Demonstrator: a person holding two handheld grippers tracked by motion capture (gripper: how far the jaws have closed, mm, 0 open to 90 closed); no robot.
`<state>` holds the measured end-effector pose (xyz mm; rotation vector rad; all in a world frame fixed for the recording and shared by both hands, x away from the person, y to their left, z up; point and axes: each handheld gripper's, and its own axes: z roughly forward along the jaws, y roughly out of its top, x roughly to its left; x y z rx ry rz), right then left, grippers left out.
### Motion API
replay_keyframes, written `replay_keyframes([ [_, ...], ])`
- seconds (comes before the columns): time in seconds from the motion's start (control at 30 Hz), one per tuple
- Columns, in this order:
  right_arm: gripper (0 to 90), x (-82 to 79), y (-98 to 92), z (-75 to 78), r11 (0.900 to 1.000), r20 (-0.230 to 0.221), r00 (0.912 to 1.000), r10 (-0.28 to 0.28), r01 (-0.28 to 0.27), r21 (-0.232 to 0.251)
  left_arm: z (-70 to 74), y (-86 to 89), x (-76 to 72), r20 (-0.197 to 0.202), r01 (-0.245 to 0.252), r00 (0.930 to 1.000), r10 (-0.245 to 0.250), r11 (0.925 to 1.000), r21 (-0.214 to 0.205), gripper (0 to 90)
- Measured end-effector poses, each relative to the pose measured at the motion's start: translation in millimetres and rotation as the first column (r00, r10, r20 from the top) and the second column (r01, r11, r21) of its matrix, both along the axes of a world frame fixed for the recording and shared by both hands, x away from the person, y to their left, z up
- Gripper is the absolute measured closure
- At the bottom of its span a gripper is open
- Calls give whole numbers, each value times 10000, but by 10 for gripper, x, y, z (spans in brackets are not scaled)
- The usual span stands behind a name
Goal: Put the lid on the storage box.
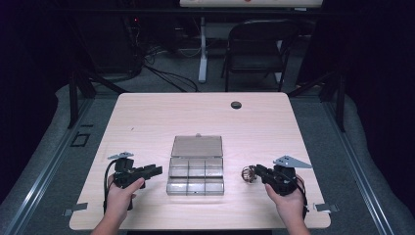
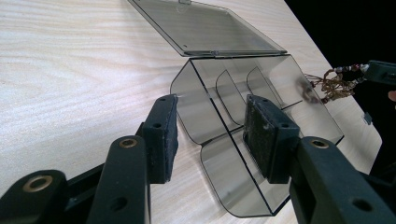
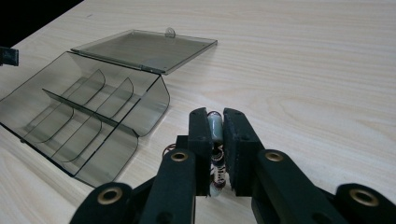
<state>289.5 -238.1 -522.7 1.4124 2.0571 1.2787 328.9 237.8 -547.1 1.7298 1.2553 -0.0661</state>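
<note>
Clamping a beaded bracelet (image 3: 215,149) between nearly closed jaws, the right gripper (image 3: 215,154) held it clear of the worktop (image 1: 147,117), probably so it could be carried over the box (image 1: 195,174) and dropped into a compartment. The left gripper (image 2: 212,135) had its jaws about half open astride the box's near corner, one pad outside the wall and one inside; whether the pads pressed the wall could not be told, but the stance looked meant to steady the light box. The box sat at mid-worktop between both hands, its compartments empty, its lid (image 1: 196,146) swung flat away from the person to leave the top free.
</note>
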Motion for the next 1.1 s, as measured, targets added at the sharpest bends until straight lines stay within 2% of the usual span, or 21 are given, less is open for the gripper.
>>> replay_keyframes([
  [0.3,822,24,19,175,9999,309,9994,136,-136,-5,5,22,-7,33,-41,10000,41,10000,27,550],
  [0.73,822,96,169,405,9986,758,9959,496,-481,-210,20,50,-8,118,-129,9998,129,9999,22,550],
  [1.1,822,145,278,500,9967,907,9930,764,-735,-348,17,49,-9,127,-133,9998,133,9999,30,550],
])
